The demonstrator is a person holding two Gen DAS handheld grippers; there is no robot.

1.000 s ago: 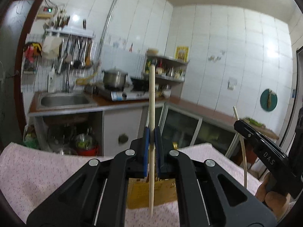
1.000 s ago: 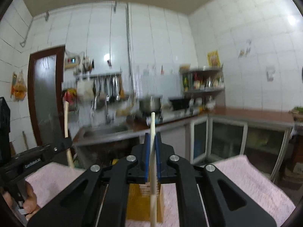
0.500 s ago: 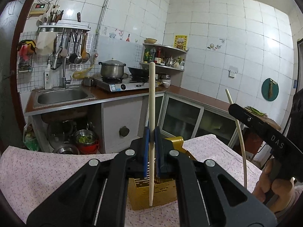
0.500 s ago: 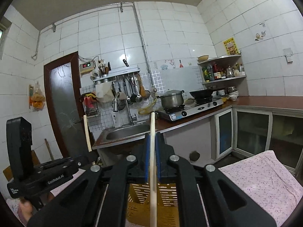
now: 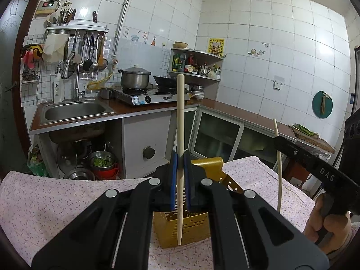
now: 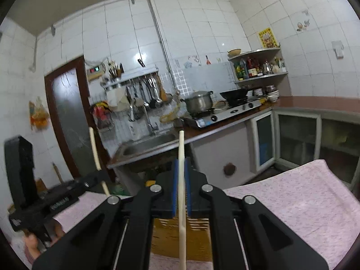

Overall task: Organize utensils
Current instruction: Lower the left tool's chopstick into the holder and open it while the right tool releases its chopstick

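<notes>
My left gripper [image 5: 180,159] is shut on a pale wooden chopstick [image 5: 180,117] held upright, its thin tip hanging in front of a gold slotted utensil holder [image 5: 191,229] on the pink cloth. My right gripper [image 6: 181,164] is shut on a second chopstick [image 6: 181,148], also upright, above the same gold holder [image 6: 171,236]. In the left wrist view the right gripper [image 5: 315,171] shows at the right with its chopstick [image 5: 279,162]. In the right wrist view the left gripper [image 6: 58,200] shows at the left with its chopstick [image 6: 95,150].
A table with a pink flowered cloth [image 5: 56,202] carries the holder. Behind it stands a kitchen counter with a steel sink [image 5: 74,110], a stove with a pot [image 5: 135,78], hanging ladles and a corner shelf [image 5: 195,65].
Both grippers still hold their chopsticks upright. The views have shifted: the left gripper has come nearer the holder and the right gripper has tilted and swung a little to the left.
</notes>
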